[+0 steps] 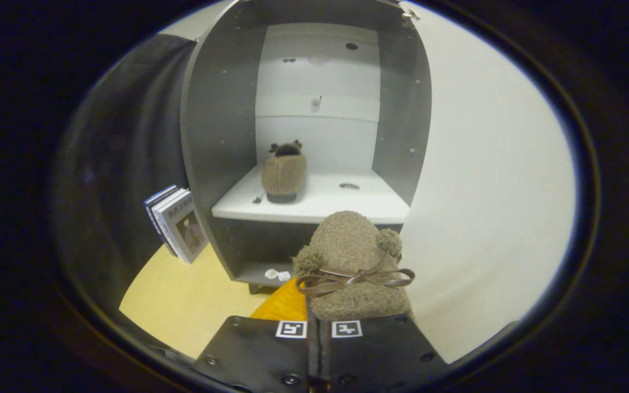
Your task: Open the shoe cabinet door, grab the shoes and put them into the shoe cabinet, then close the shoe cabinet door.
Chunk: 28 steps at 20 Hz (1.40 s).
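The claw [319,329] has its two fingers drawn close together, pinching the heel end of a tan fuzzy slipper with two pom-poms and a thin brown ribbon bow [354,262], which juts forward just ahead of the fingers with its toe pointing at the cabinet. Beyond it stands the open grey shoe cabinet with a white shelf [314,203], and on that shelf, left of centre and well beyond the claw, rests a matching second tan slipper [284,173], heel toward the claw. The cabinet's pale door [484,180] swings wide on the right of the claw, close beside the held slipper. Left of the cabinet a few upright books [177,221] lean on the yellow wooden tabletop [183,300], and something orange [284,303] lies beneath the slipper, just ahead of the fingers. The slipper looks light and soft, likely to sag or twist, so a grip on the firmer heel rim or sole seems wiser than on the plush upper; the ribbon and pom-poms could snag. The free room lies on the right half of the shelf, beside the first slipper. The shelf's front lip and the grey side walls are the edges to clear, and the door leaves little slack on the right.
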Available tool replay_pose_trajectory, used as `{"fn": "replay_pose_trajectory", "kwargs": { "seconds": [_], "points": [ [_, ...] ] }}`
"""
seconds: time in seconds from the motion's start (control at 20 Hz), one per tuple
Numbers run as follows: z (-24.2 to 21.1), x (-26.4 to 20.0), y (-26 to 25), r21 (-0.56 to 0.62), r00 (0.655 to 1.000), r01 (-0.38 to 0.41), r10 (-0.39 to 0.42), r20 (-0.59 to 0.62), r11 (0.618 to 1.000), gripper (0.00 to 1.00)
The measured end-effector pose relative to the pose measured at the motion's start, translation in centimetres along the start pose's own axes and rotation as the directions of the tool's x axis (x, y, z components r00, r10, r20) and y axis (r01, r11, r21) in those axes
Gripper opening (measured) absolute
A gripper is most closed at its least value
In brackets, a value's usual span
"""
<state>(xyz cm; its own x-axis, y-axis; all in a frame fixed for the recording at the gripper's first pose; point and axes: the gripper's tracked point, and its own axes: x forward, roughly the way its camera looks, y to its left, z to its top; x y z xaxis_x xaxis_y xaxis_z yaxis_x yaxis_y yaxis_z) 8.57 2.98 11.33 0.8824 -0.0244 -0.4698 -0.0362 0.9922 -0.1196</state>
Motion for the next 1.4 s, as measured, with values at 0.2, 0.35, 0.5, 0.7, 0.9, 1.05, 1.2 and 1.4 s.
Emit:
{"fn": "replay_pose_trajectory", "kwargs": {
  "seconds": [0.2, 0.35, 0.5, 0.7, 0.9, 1.05, 1.2, 1.4],
  "points": [
    [5.8, 4.0, 0.2, -0.004, 0.998, 0.017, -0.017, 0.055, 1.000, 0.03],
    [9.6, 8.7, 0.4, -0.001, 0.996, 0.032, -0.032, 0.083, 0.999, 0.02],
    [12.5, 14.0, 0.0, 0.007, 0.996, 0.048, -0.049, 0.073, 0.999, 0.02],
    [14.1, 20.3, -0.7, 0.023, 0.998, 0.056, -0.057, 0.035, 0.998, 0.02],
    [13.8, 25.3, -0.6, 0.011, 0.999, 0.050, -0.050, -0.022, 0.999, 0.02],
    [12.1, 27.7, -1.2, 0.033, 0.995, 0.041, -0.038, -0.093, 0.999, 0.02],
    [11.5, 28.6, -1.3, 0.055, 0.991, 0.033, -0.026, -0.130, 0.998, 0.02],
    [11.4, 29.5, -1.1, 0.051, 0.991, 0.034, -0.027, -0.128, 0.998, 0.02]
  ]
}}
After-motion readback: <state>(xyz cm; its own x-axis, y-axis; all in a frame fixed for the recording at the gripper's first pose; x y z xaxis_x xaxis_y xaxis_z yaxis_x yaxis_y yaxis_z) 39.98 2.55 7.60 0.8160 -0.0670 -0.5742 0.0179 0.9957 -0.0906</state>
